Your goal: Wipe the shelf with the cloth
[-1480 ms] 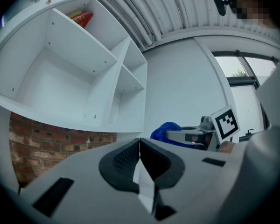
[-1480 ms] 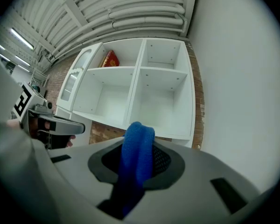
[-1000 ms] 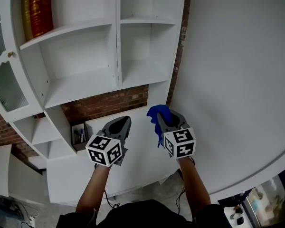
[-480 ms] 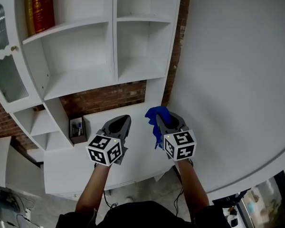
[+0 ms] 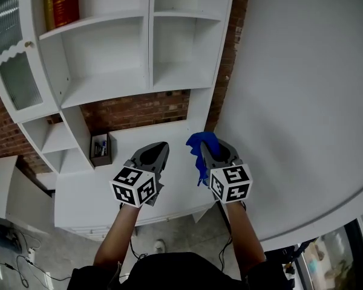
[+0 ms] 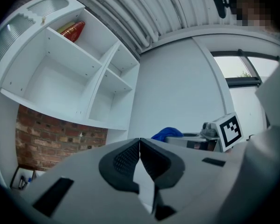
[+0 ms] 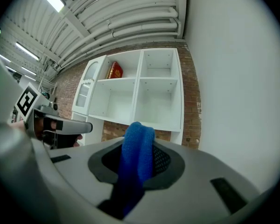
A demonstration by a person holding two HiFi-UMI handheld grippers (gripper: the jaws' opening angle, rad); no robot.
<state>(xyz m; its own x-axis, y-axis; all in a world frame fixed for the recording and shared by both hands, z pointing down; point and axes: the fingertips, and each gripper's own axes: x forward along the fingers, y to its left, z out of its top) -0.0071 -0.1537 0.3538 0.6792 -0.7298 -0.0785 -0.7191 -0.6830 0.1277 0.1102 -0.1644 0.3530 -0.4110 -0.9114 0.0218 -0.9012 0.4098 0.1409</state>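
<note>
- In the right gripper (image 5: 209,147): blue cloth (image 5: 201,144), pinched between the closed jaws. A bunched fold stands proud of the tips and the rest trails back along the jaw line.
- Ahead of and above that gripper: white shelf unit (image 5: 118,84), well apart from the cloth. No contact yet, so wiping is judged not begun.
- Nearest bay: the lower right compartment (image 5: 183,77), directly forward of the cloth. Its board runs left to right, so a stroke would run crosswise to the gripper's line.
- Left gripper (image 5: 161,147): just beside the right one, jaws pressed together on nothing. It sits level with the right one, closer to the wider left bay.
- Shelf contents: red books (image 5: 63,2) in the upper left bay. Both lower bays are bare.
- Beside the unit: glazed cabinet door (image 5: 15,77) at its left.
- Below the unit: brick wall (image 5: 133,113), then a white counter (image 5: 103,192) and a small pen holder (image 5: 100,150).
- Room: a plain white wall (image 5: 302,101) on the right.
</note>
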